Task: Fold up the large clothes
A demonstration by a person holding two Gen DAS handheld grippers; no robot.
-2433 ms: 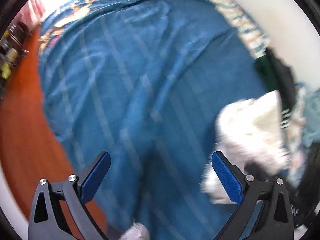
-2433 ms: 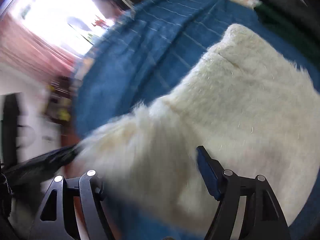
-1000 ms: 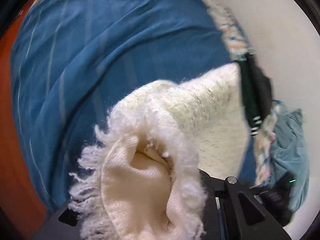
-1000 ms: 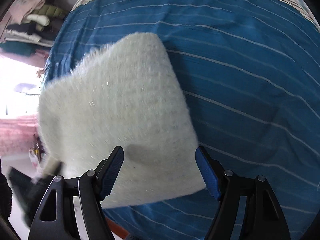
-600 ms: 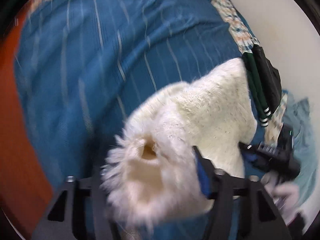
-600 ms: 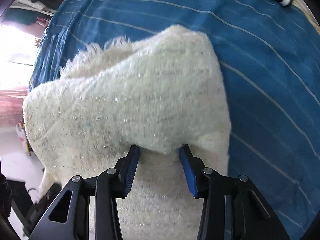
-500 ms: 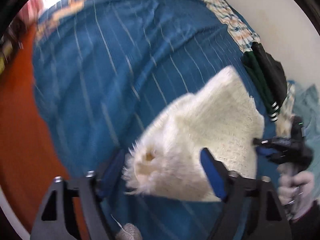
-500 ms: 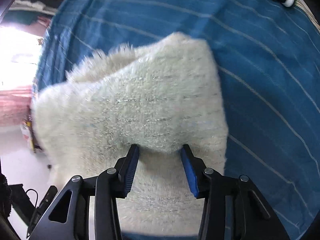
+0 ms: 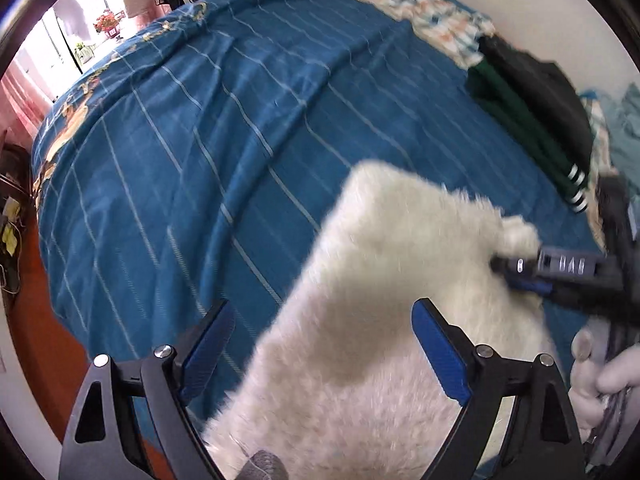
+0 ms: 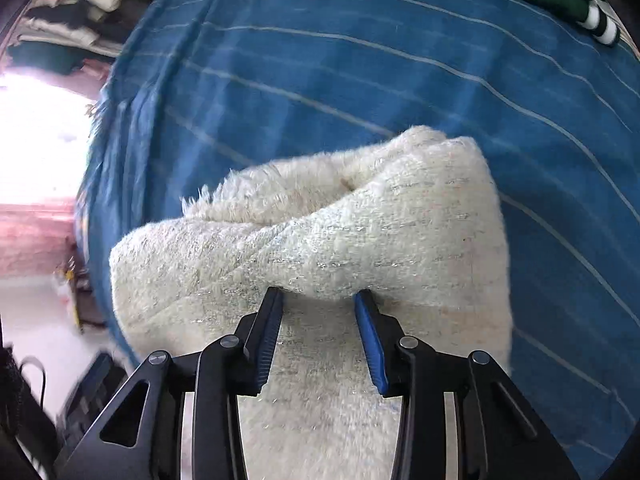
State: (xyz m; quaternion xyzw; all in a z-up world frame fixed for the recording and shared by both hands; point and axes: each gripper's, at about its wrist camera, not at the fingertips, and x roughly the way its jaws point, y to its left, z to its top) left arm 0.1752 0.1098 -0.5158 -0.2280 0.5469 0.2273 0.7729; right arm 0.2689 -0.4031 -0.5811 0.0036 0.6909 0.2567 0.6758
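On the blue striped bedspread (image 9: 224,128) lies one fuzzy cream sweater (image 10: 320,236); the right gripper (image 10: 320,312) pinches its folded edge, the left gripper (image 9: 320,344) hovers with fingers spread wide.

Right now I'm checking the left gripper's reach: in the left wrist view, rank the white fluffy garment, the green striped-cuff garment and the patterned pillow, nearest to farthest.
1. white fluffy garment, directly between the open left gripper fingers.
2. green striped-cuff garment, farther off on the right.
3. patterned pillow, at the bed's far end.
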